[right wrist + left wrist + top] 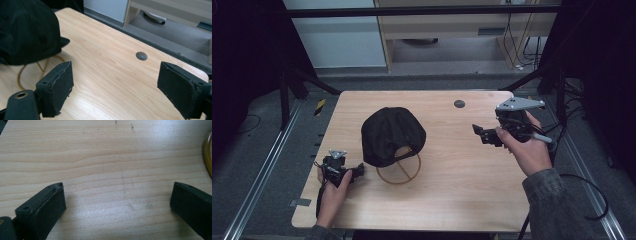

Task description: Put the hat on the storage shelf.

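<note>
Right gripper (480, 135) gapes over bare table (462, 170), right of cap (392, 135).

Grey carpet floor (257, 150), pale wooden shelf unit (452, 22), dim light

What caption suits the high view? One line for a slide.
Two open grippers, left and right, flank a black cap on a wire stand.

Wooden table (452, 165): black cap (392, 134) atop wire ring stand (399, 170).
</note>
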`<state>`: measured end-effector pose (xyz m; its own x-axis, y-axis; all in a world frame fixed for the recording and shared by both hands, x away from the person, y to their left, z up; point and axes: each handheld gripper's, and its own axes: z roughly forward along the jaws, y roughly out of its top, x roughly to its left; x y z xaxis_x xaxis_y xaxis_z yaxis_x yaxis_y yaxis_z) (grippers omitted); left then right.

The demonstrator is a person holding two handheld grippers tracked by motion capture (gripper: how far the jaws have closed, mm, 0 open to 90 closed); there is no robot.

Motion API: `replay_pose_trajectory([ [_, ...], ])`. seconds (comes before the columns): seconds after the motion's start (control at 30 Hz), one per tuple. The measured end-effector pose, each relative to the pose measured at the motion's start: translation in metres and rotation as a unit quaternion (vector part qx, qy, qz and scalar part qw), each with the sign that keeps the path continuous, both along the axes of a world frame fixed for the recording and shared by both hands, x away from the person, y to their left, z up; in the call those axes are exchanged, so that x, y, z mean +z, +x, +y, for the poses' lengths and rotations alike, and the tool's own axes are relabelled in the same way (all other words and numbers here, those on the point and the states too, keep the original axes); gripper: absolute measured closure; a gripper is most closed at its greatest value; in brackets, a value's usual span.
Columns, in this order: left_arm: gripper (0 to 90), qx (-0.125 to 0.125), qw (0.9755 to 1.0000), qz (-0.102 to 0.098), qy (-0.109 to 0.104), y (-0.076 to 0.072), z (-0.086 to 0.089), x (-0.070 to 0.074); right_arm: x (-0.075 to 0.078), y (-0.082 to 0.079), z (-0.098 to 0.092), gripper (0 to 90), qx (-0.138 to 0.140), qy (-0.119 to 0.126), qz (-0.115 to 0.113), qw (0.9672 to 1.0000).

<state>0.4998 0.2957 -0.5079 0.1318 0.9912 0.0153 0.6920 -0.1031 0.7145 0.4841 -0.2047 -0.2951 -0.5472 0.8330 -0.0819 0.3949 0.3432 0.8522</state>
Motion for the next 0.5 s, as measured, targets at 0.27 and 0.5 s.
replay_pose_trajectory([
  [0.27,0.0,0.000,1.0000,0.000,0.000,0.000,0.000,0.000,-0.013,-0.005,-0.008,13.6,-0.005,-0.003,-0.002,1.0000],
  [0.5,0.0,0.000,1.0000,0.000,0.000,0.000,0.000,0.000,-0.026,-0.011,-0.011,13.1,-0.005,0.001,0.002,1.0000],
])
